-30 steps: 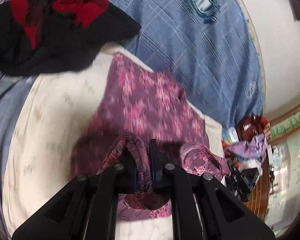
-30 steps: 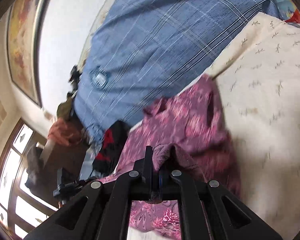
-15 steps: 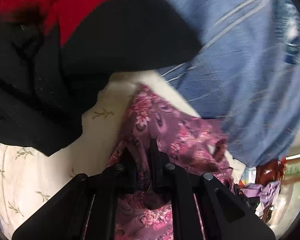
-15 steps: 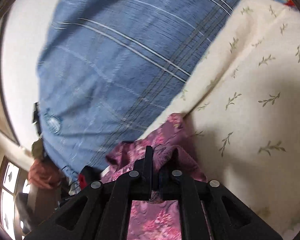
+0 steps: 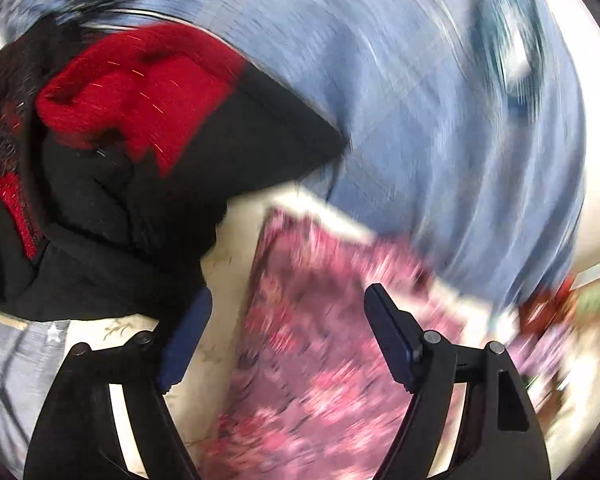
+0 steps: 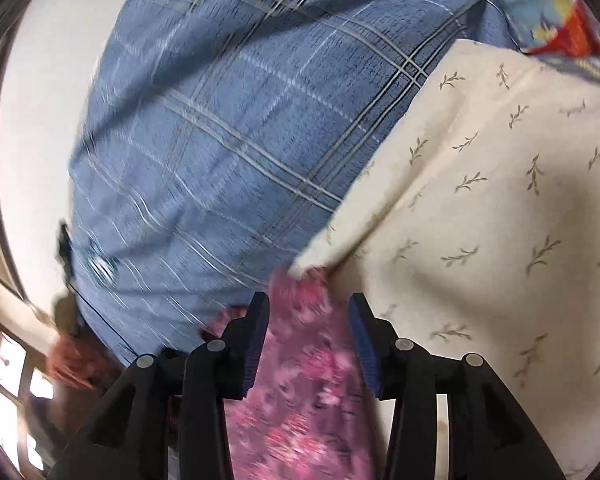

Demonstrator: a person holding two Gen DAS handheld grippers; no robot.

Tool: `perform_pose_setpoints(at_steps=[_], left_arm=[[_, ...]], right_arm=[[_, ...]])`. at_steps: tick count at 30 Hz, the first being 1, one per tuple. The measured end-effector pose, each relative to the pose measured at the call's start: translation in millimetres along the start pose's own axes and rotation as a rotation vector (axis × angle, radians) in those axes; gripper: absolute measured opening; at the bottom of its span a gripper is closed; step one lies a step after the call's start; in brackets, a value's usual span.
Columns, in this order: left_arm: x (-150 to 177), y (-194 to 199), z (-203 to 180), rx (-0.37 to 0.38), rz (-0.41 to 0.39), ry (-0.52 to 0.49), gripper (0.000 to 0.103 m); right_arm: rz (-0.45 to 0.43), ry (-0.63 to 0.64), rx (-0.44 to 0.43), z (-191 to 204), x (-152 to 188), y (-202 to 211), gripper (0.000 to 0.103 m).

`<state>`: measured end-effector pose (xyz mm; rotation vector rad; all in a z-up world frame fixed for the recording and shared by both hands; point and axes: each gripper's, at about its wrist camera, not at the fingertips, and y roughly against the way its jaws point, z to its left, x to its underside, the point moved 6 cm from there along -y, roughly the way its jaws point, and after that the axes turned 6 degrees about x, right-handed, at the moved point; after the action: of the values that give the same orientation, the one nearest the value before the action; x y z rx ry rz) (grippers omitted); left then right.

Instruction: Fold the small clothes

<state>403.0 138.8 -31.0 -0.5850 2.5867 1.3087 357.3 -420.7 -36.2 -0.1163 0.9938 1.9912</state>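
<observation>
Both tongs are wide apart and hold nothing. The left tongs [image 5: 288, 336] hang over the pink flowered cloth [image 5: 320, 344], which lies flat on the cream sheet [image 5: 228, 256]. The right tongs [image 6: 306, 336] hang over the far end of the same cloth [image 6: 304, 380]. A black and red garment [image 5: 140, 152] lies to the left, touching the sheet. A blue checked blanket [image 6: 228, 132] lies on the far side.

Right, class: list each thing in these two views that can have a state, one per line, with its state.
left gripper: open, holding nothing
right gripper: open, holding nothing
pink floral garment: released, lying on the cream leaf-print cloth
black and red garment: heaped, not folded
blue plaid bedding: spread under the cream cloth
</observation>
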Motion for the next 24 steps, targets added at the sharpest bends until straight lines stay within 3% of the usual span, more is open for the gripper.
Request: perform_pose_setpoints(at_steps=[4,10,16,17,18,19,20,22,24], left_arm=[[17.9,-26.5,-12.7,-0.1,0.059,-0.161,0.078],[-3.7,-51.7,-13.9,-0.104,0.066,-0.162,0.078],[-20.2,-80.6,-16.7,-0.188,0.08,-0.243,0.078],[-22.9,-83.7,-19.4,-0.187,0.066,-0.258,0.062],[-24.2,-83.8,-22.1,-0.18,0.051,-0.268,0.041],[-24.7,-82.9,-25.2,-0.169,0.042,-0.275,0.005],[-25.4,-82.1,-27.5,-0.157,0.034,-0.265,0.004],[-29.1,-71.8,-28.6,-0.17,-0.02,-0.268,0.004],[-34.8,-62.0,-27.1,-0.177,-0.063,-0.265,0.003]], right_arm=[[0.046,0.109,0.067,14.7,7.1,-22.1,0.049],[0.087,0.175,0.165,25.0,2.8,-62.2,0.051],[0.125,0.232,0.215,30.6,4.3,-92.7,0.05],[0.111,0.246,0.217,31.5,3.0,-93.5,0.05],[0.096,0.261,0.217,33.7,2.2,-93.3,0.042],[0.08,0.279,0.214,37.2,1.7,-92.3,0.02],[0.066,0.303,0.208,41.7,1.1,-89.4,0.008],[0.023,0.338,0.167,53.9,-4.3,-77.0,0.006],[-0.078,0.307,0.099,62.2,-19.0,-54.2,0.004]])
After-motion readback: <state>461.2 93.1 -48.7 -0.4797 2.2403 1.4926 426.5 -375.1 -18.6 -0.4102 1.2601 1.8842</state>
